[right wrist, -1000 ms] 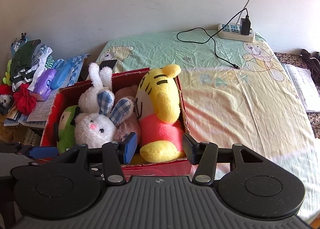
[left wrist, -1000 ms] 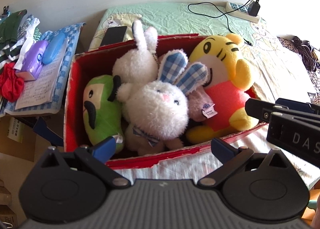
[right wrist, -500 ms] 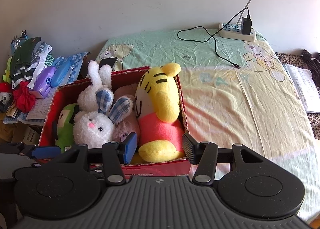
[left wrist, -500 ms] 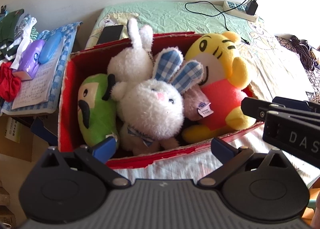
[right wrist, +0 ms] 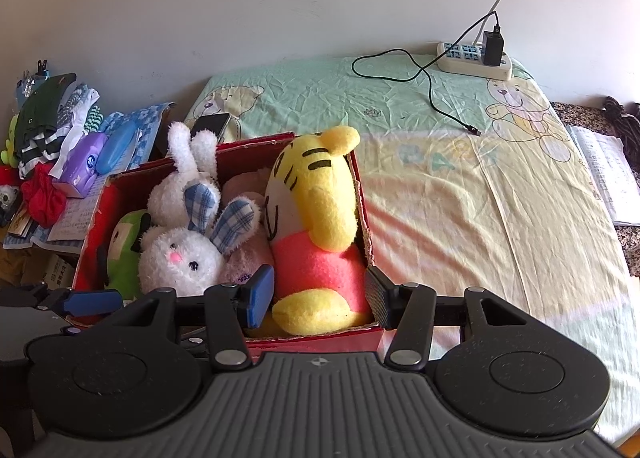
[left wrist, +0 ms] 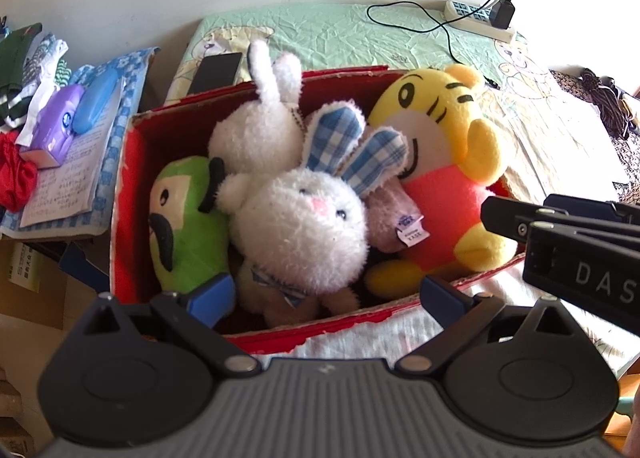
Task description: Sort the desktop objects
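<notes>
A red cardboard box [left wrist: 128, 194] [right wrist: 362, 202] sits on the bed, packed with plush toys. Inside lie a yellow tiger [left wrist: 444, 162] [right wrist: 316, 198], a white rabbit with blue checked ears [left wrist: 304, 226] [right wrist: 180, 258], a second white rabbit [left wrist: 260, 130] [right wrist: 180, 186], a green toy [left wrist: 184, 218] [right wrist: 124, 250] and a small pink toy [left wrist: 388, 218]. My left gripper [left wrist: 324, 294] hovers open over the box's near edge, nothing between its fingers. My right gripper [right wrist: 316, 294] is open at the near right corner, straddling the tiger's foot; whether it touches is unclear.
A black phone [left wrist: 216, 70] [right wrist: 210, 124] lies behind the box. A power strip [right wrist: 474, 60] with a black cable [right wrist: 436, 98] rests at the back of the sheet. Clothes, a purple tissue pack [left wrist: 54, 126] and papers pile up at left. Open papers [right wrist: 612, 178] lie at right.
The box and toys have shifted slightly right and lower in the left wrist view as that gripper moved a little. The right wrist view is almost unchanged. Both grippers stay open.
</notes>
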Demonstrator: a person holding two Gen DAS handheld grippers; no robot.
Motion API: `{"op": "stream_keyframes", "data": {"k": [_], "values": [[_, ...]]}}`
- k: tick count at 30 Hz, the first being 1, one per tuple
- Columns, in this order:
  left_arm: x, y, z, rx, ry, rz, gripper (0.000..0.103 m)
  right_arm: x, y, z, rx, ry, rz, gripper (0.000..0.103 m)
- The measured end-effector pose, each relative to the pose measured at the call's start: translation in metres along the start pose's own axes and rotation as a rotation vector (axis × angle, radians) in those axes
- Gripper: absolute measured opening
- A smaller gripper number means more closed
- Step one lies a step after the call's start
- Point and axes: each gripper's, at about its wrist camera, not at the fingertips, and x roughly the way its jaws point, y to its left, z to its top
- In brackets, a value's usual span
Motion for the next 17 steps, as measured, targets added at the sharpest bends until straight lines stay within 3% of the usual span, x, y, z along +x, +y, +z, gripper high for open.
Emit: {"op": "stream_keyframes", "data": {"k": [17], "values": [[-0.0062, 0.0082, 0.0043, -0.006, -0.042, 0.008, 0.097, 0.0035, 0.0066, 0.0084, -0.013, -0.012, 0.02, 0.054]]}}
